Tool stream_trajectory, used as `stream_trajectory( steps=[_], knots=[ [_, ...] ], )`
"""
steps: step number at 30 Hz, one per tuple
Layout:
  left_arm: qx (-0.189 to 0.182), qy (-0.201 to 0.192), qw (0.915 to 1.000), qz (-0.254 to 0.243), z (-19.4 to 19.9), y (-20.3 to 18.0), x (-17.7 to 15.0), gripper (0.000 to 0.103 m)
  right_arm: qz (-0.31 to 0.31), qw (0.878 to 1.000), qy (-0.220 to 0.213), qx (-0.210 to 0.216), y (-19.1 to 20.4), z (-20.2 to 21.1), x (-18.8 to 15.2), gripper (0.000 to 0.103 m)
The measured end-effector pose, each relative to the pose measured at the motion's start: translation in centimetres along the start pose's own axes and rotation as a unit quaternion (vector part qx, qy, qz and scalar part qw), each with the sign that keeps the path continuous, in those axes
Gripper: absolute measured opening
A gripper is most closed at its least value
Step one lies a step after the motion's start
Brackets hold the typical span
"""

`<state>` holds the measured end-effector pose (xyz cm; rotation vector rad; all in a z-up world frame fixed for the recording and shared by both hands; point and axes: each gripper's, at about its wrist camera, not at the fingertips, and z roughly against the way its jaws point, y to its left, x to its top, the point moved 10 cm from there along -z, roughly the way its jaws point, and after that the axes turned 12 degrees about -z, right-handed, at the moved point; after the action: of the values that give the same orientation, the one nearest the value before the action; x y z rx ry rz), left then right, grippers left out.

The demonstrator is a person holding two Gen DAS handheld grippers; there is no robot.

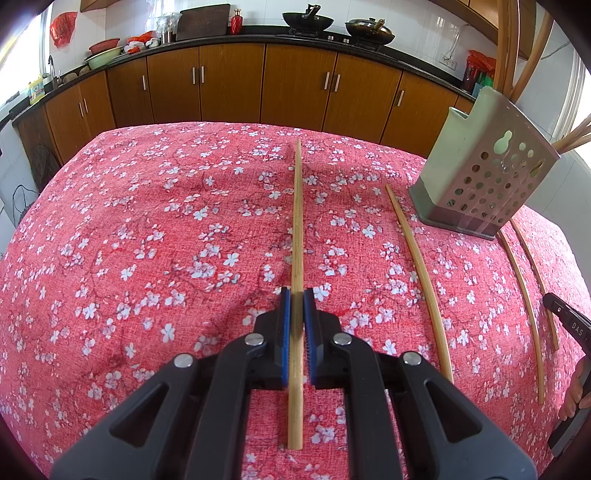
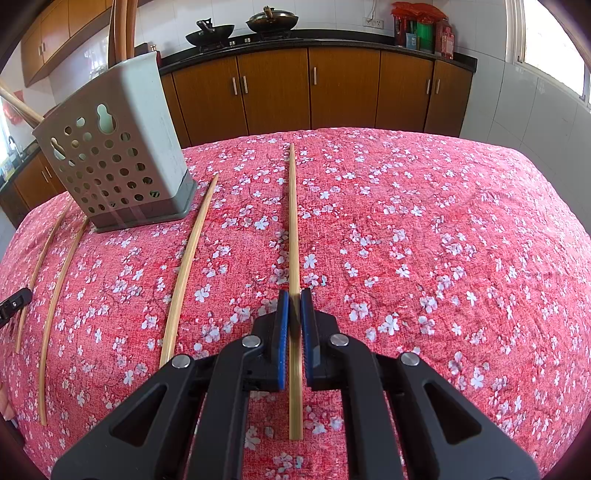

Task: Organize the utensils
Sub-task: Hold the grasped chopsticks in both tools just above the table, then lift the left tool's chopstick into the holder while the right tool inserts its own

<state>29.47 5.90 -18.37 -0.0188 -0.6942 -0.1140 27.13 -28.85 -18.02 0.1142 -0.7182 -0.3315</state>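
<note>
My left gripper [image 1: 297,295] is shut on a bamboo chopstick [image 1: 297,221] that points away along the red floral tablecloth. My right gripper [image 2: 294,295] is shut on another bamboo chopstick [image 2: 293,229]. A grey perforated utensil holder [image 1: 484,177] stands to the right in the left wrist view and to the left in the right wrist view [image 2: 118,162], with chopsticks standing in it. Three loose chopsticks lie near it: one [image 1: 421,273] close to my left gripper and two [image 1: 524,306] beyond the holder. The right wrist view shows them too [image 2: 188,266].
The table is covered with a red cloth with white blossoms [image 1: 147,240]. Behind it runs a kitchen counter with wooden cabinets [image 1: 295,81], woks [image 1: 306,18] and bowls. The other gripper's tip [image 1: 565,317] shows at the right edge.
</note>
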Motion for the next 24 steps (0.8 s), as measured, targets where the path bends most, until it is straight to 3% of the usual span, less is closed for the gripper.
stream_trajectory(
  steps=[9, 21, 24],
  knots=[
    [-0.001, -0.001, 1.0000, 0.002, 0.1, -0.1, 0.0, 0.011, 0.001, 1.000, 0.000, -0.002, -0.1, -0.2, 0.0, 0.008],
    [0.015, 0.006, 0.9993, -0.033, 1.8, -0.8, -1.8, 0.009, 0.011, 1.000, -0.001, -0.004, -0.1, 1.2, -1.4, 0.007],
    [0.030, 0.002, 0.9986, -0.044, 2.8, -0.9, -1.4, 0.009, 0.016, 1.000, -0.020, -0.003, 0.1, 2.4, -0.6, 0.007]
  ],
)
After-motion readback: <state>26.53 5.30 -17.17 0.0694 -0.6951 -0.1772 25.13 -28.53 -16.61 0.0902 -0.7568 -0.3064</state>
